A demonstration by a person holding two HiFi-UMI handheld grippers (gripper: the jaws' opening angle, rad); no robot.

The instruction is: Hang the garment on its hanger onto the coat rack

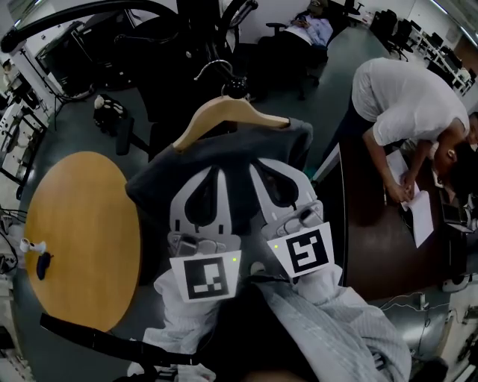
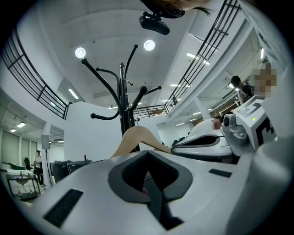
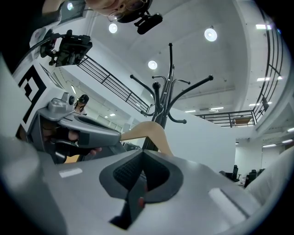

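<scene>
Head view, top centre: the wooden hanger (image 1: 224, 112) carries a dark grey garment (image 1: 153, 183), with its wire hook (image 1: 214, 69) pointing up-frame toward the black arms of the coat rack (image 1: 168, 19).
- The left gripper (image 1: 216, 171) and right gripper (image 1: 258, 164) sit side by side just below the hanger, tips on the cloth at the neck.
- Both sets of jaws are clenched. The garment hangs clear of the floor, so I judge each is pinching its fabric.
- The hanger's long axis runs across the frame, crosswise to both grippers.
- A round table (image 1: 75, 224) stands to the left, apart from the load.

Left gripper view:
- The jaws are pressed together with only a thin dark sliver in the seam.
- The hanger's crest (image 2: 137, 137) rises just past the tips.
- The coat rack post (image 2: 122, 103) stands directly behind and above the crest, its prongs higher again.

Right gripper view:
- The jaws are closed tight in the same way.
- The hanger (image 3: 149, 131) is just beyond the tips, and the coat rack (image 3: 164, 98) is behind it and overhead.

Judgement:
- The hook lies forward of and above both claws, and the prongs are higher and farther off.
- The coming move is therefore up and forward.
- Neither hand looks clearly nearer the rack, so it should be a paired lift that keeps the hanger level.
- How far the hook is from the nearest prong cannot be read from these views.
</scene>
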